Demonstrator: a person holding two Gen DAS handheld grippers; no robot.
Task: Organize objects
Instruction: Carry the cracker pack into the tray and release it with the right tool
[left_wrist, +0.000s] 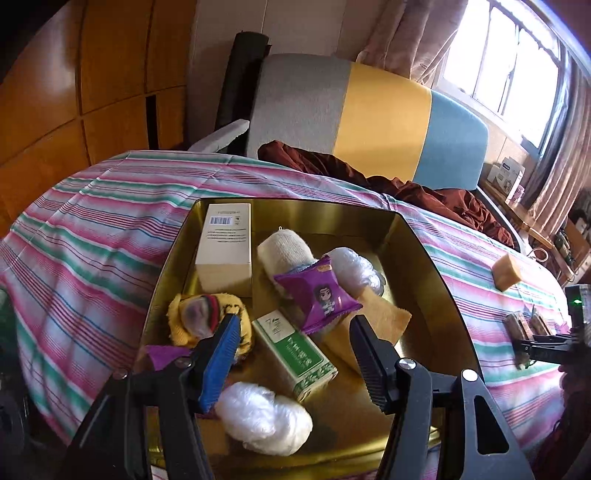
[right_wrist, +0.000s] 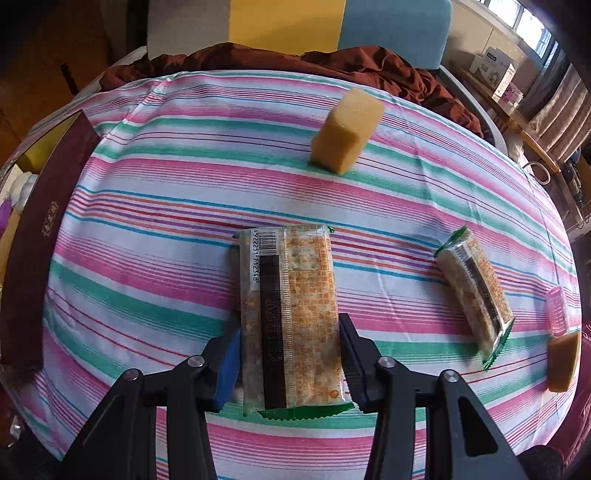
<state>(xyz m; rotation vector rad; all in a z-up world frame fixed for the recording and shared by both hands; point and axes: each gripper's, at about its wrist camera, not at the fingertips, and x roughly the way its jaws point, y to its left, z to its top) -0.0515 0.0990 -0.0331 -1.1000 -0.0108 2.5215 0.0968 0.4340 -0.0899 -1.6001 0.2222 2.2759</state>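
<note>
I'm clamping my right gripper (right_wrist: 290, 354) across the cracker pack (right_wrist: 290, 317), long axis pointing away from me, while my left gripper (left_wrist: 291, 354) is hanging open over the tin (left_wrist: 417, 236).

- Tin box (left_wrist: 413, 236): gold metal, polished, mirror-glossy inside.
- Striped sheet (right_wrist: 155, 206): woven cloth, matt, lightly creased.
- Cracker packet (right_wrist: 291, 314): clear plastic film, glossy, with printed panels.
- Sponge block (right_wrist: 345, 133): yellow foam, matt, porous.
- Purple snack pouch (left_wrist: 319, 295): shiny plastic foil.
- White carton (left_wrist: 225, 247): smooth matt card.
- Rolled sock (left_wrist: 282, 247): cream knit, rough.
- Wardrobe (left_wrist: 74, 92): varnished wood, satin sheen.
- Left gripper (left_wrist: 291, 350) fingers: matt black plastic, ribbed pads.
</note>
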